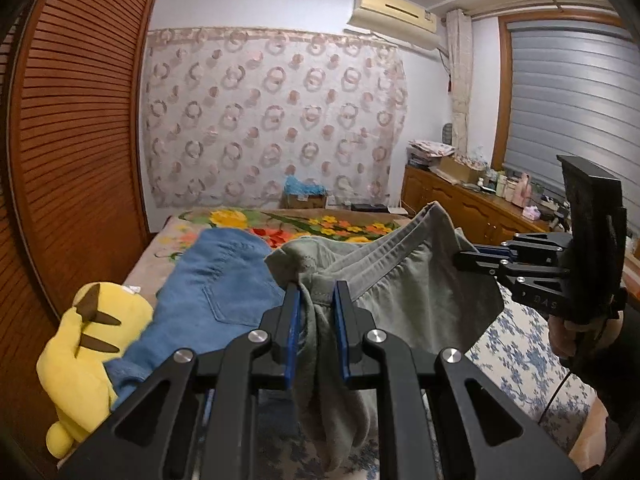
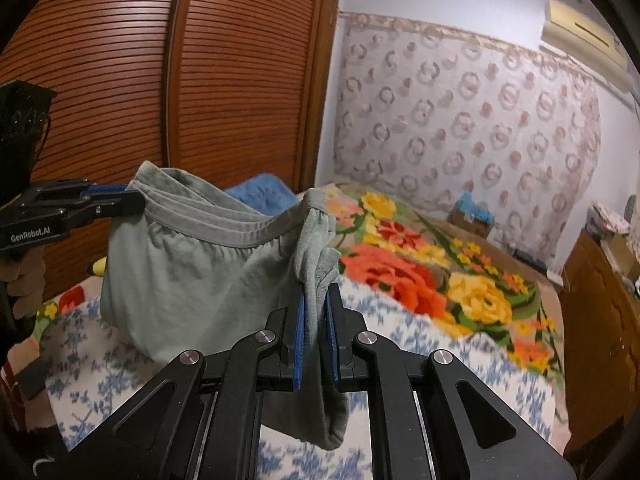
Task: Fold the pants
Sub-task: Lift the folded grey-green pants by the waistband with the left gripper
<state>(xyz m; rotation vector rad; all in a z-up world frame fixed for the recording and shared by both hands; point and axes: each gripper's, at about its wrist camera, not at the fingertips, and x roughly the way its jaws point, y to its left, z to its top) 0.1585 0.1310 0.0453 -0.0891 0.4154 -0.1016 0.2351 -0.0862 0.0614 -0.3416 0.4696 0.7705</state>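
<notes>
Above the bed (image 2: 440, 340), you hold the pants (image 1: 404, 280) up, each gripper (image 1: 316, 292) (image 2: 316, 300) pinching a waistband end. Keep both level and pull gently apart so the cloth hangs flat.

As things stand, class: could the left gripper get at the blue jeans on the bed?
Probably not yet. The left gripper is shut on the grey pants, which the right gripper also holds. The jeans lie close, with nothing covering them, but the jaws must first let go.

Left wrist view: close behind its gripper, facing the patterned wall curtain (image 1: 272, 120). Right wrist view: likewise, angled toward the slatted wooden wardrobe (image 2: 180, 72). Shared: grey-green elastic-waisted pants (image 1: 400, 280), floral bedspread (image 2: 420, 272).
</notes>
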